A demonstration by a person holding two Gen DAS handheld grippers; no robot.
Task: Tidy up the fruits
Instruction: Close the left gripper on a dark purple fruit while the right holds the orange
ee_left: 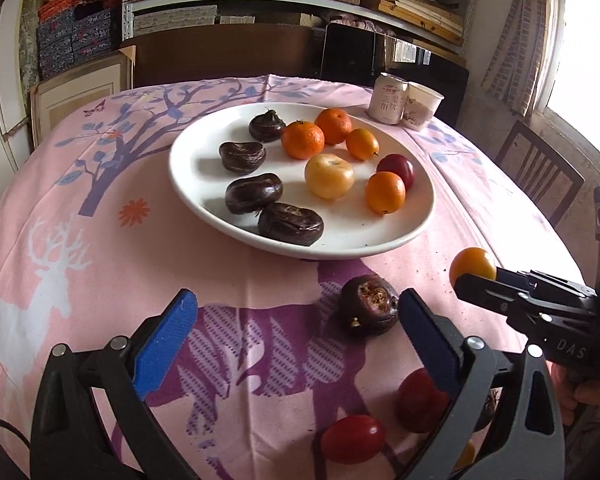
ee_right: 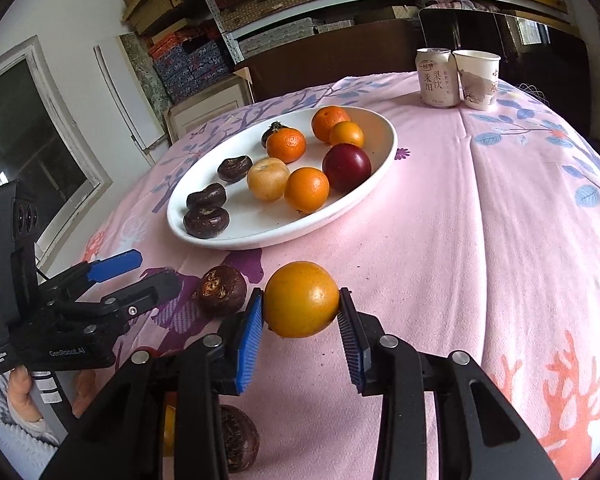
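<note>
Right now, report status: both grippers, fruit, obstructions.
Right gripper shut on round orange fruit. Left gripper open, dark brown water chestnut by its right finger. White oval plate ahead, path unobstructed.

Both wrist views face the plate (ee_left: 400, 236) closely, low.

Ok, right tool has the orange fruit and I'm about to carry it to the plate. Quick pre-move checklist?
1. Right tool shut on orange fruit, both pads touching: ok.
2. Free spot on white plate, front middle: ok.
3. Left tool open, holding nothing: ok.
4. Water chestnut close beside the right tool's left finger, may get nudged: not ok.
5. Fruit lifted off tablecloth: cannot tell.
</note>
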